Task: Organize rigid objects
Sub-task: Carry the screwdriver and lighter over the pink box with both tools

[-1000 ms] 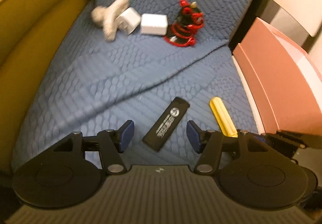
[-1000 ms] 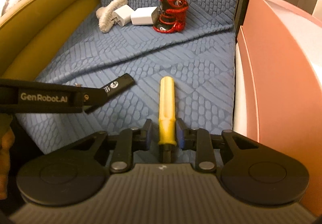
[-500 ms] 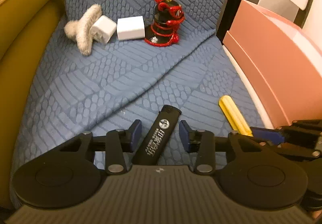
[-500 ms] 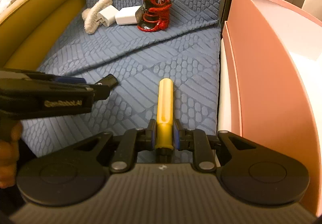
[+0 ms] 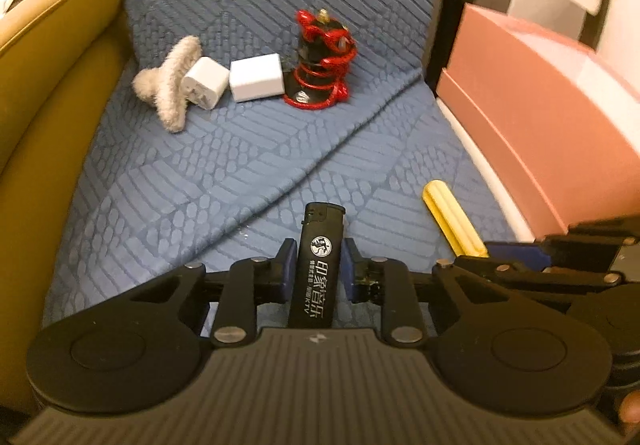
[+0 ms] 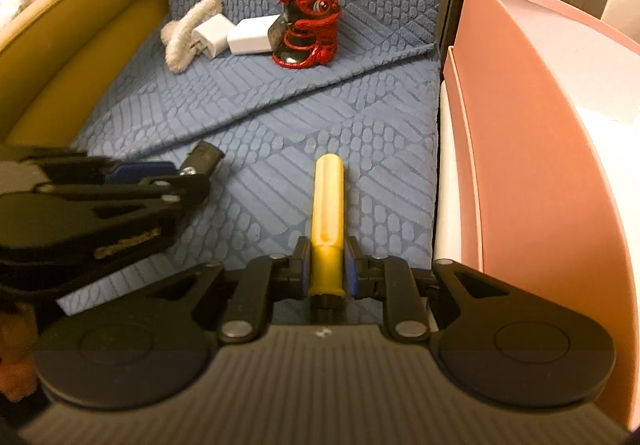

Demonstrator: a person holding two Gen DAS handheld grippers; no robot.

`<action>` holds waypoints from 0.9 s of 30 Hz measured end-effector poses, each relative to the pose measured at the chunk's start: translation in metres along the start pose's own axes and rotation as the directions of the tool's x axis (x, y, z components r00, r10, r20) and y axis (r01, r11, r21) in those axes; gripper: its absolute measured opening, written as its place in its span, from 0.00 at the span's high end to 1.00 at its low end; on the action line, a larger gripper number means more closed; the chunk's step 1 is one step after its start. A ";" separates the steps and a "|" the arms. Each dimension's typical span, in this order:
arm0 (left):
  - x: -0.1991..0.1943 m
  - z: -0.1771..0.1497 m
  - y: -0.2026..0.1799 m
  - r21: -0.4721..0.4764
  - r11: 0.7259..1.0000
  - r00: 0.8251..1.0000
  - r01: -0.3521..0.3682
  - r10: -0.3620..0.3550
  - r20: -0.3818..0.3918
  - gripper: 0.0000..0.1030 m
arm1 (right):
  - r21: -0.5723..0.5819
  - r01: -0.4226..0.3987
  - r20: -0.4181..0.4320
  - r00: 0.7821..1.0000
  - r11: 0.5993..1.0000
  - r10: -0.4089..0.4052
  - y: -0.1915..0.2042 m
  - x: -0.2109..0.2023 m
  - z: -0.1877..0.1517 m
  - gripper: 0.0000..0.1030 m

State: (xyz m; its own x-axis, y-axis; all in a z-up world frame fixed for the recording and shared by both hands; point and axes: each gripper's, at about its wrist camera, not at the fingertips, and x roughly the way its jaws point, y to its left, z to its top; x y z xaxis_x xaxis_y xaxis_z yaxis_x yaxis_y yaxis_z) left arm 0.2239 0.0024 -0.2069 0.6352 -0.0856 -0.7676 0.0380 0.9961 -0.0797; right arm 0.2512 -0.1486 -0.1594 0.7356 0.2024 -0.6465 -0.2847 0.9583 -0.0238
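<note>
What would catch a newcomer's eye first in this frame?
Each gripper is clamped on something: the left gripper on a black lighter, the right gripper on a yellow handle. Next comes the red-and-black figurine at the back of the blue cushion, beside two white chargers.

On the cushion (image 5: 168, 173), the lighter (image 5: 318, 265) lies left of the handle (image 5: 452, 219). Behind them, left to right, sit a clip (image 5: 170, 85), two chargers (image 5: 206, 83), a figurine (image 5: 322, 65). A box (image 5: 532, 117) stands right.
</note>
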 end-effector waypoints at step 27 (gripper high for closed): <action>-0.075 0.032 0.003 -0.207 0.972 0.987 0.107 -0.079 0.138 0.74 | 0.014 -0.078 0.194 0.978 0.997 0.073 -0.007 -0.081 0.026 0.80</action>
State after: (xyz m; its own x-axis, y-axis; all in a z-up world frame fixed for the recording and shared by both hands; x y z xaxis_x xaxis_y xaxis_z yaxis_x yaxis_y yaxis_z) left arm 0.2008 0.0122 -0.1291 0.7308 -0.1604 -0.6635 -0.0551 0.9550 -0.2915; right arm 0.2093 -0.1661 -0.0871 0.8181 0.3075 -0.4860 -0.3320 0.9425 0.0375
